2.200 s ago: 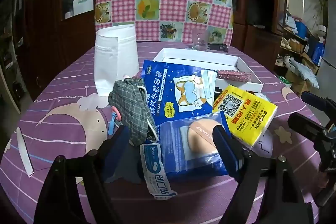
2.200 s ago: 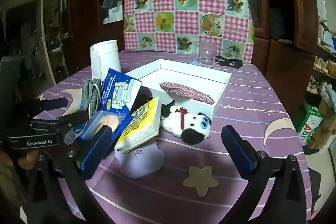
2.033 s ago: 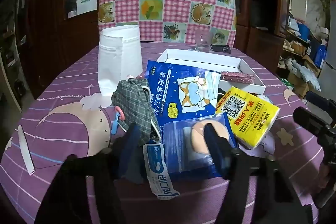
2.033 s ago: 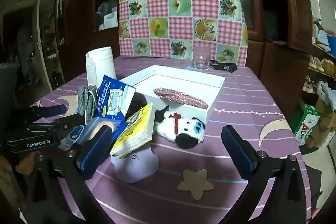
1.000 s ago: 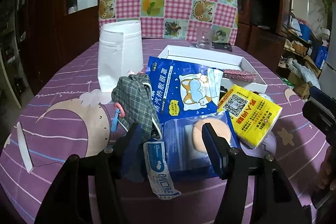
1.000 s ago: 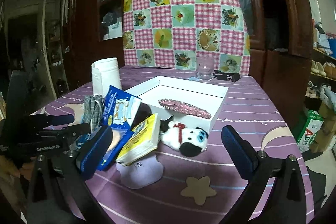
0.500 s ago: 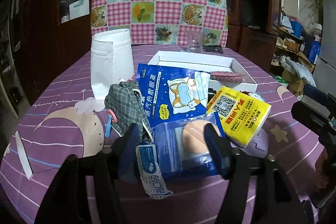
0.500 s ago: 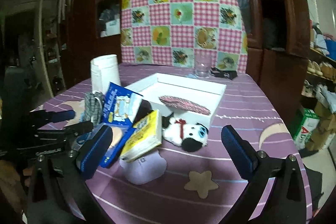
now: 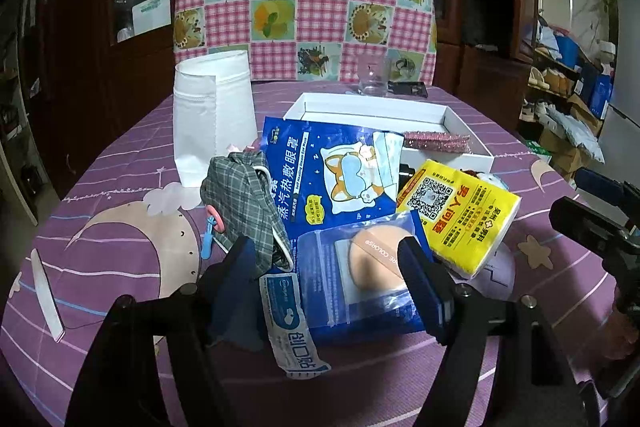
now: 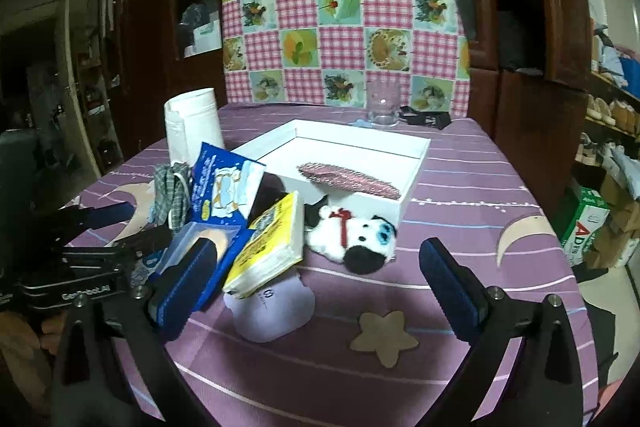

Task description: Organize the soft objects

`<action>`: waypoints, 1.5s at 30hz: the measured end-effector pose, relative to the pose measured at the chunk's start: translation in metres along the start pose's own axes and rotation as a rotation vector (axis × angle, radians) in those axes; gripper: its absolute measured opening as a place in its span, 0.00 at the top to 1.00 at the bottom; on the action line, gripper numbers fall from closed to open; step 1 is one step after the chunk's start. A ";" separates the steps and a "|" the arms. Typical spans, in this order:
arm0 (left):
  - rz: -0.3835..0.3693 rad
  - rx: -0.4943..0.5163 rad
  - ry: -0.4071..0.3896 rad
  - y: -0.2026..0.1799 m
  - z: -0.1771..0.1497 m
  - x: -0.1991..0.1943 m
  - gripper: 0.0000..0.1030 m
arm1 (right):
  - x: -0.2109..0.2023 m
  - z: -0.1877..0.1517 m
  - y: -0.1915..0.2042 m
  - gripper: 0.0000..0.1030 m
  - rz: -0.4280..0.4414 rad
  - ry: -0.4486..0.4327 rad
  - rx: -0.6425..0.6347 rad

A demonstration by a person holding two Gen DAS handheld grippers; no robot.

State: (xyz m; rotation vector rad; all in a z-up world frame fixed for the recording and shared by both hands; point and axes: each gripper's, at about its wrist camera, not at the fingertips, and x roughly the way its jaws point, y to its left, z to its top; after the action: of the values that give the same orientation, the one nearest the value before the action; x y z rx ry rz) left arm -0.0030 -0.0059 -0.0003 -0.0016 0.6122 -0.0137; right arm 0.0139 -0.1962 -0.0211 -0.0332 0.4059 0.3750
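Observation:
A pile of soft things lies on the purple tablecloth. My left gripper (image 9: pixel 328 267) is open around a clear bag with a peach powder puff (image 9: pixel 360 275), its fingers on either side, not closed on it. Behind lie a plaid cloth (image 9: pixel 244 199), a blue eye-mask pouch (image 9: pixel 332 171) and a yellow tissue pack (image 9: pixel 460 211). My right gripper (image 10: pixel 316 279) is open wide and empty above a lilac pouch (image 10: pixel 272 311). A black-and-white plush dog (image 10: pixel 352 231) lies by the white box (image 10: pixel 412 179), which holds a pink glitter pouch (image 10: pixel 348 179).
A white paper bag (image 9: pixel 212 115) stands at the back left. A glass (image 10: pixel 384 107) and a dark small object (image 10: pixel 424 117) sit behind the box. A white strip (image 9: pixel 46 295) lies near the left table edge. Cabinets and a checked chair back stand beyond.
My left gripper's jaws narrowed around the powder puff bag about two seconds ago and have since held that gap. The right gripper stays wide open, its view shifting slightly.

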 end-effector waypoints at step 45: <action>-0.127 -0.245 0.116 0.025 0.052 0.051 0.28 | 0.073 0.050 -0.045 0.37 0.192 0.289 0.371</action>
State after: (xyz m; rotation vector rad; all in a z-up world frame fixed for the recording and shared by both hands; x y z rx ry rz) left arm 0.0688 0.0187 0.0135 -0.2789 0.7262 -0.0622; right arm 0.1115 -0.2069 -0.0058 0.3185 0.7624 0.4814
